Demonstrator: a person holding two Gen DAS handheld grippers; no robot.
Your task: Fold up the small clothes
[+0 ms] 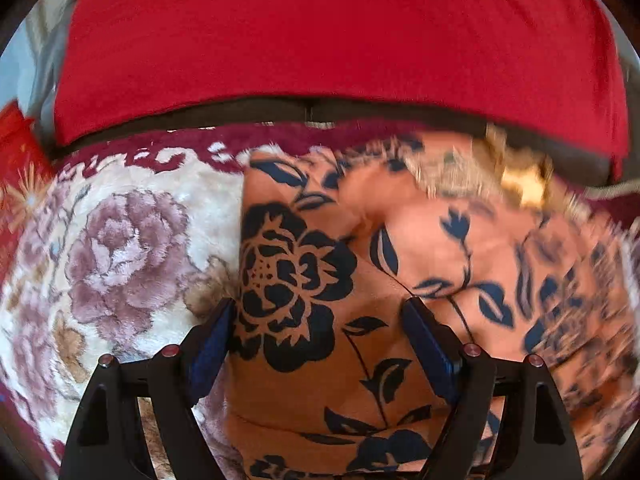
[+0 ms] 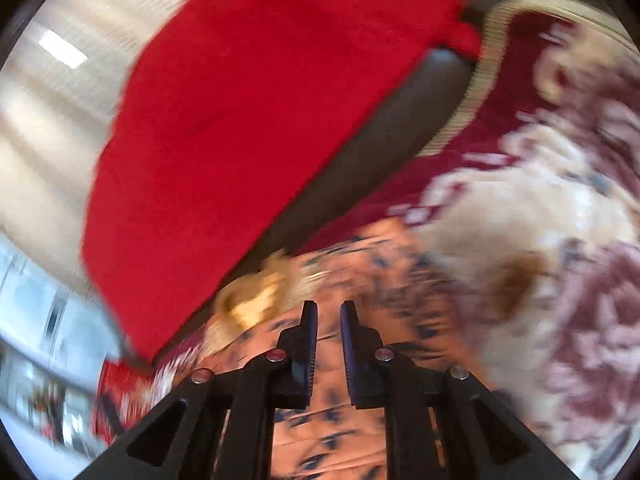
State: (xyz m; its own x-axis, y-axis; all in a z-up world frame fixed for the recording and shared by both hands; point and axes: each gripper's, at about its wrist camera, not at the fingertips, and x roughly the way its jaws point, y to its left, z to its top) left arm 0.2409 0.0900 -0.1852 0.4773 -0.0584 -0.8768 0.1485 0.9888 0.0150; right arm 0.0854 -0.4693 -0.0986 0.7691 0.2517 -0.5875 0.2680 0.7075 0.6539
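Hovering over the orange floral garment (image 1: 320, 320), the left gripper (image 1: 318, 344) has its fingers spread wide, touching nothing. The garment lies on a flowered blanket (image 1: 120, 248), near its dark red border. In the right wrist view, the right gripper (image 2: 329, 344) has its fingers almost together above the blurred garment (image 2: 320, 420); whether they pinch cloth I cannot tell.

Fluffy blanket (image 1: 132, 208) lay underneath, cream with purple flowers, dark red border along far edge. Big red cloth (image 1: 340, 36) hung beyond that edge, over dark strip. Red patterned thing (image 1: 18, 168) sat near blanket's left corner.
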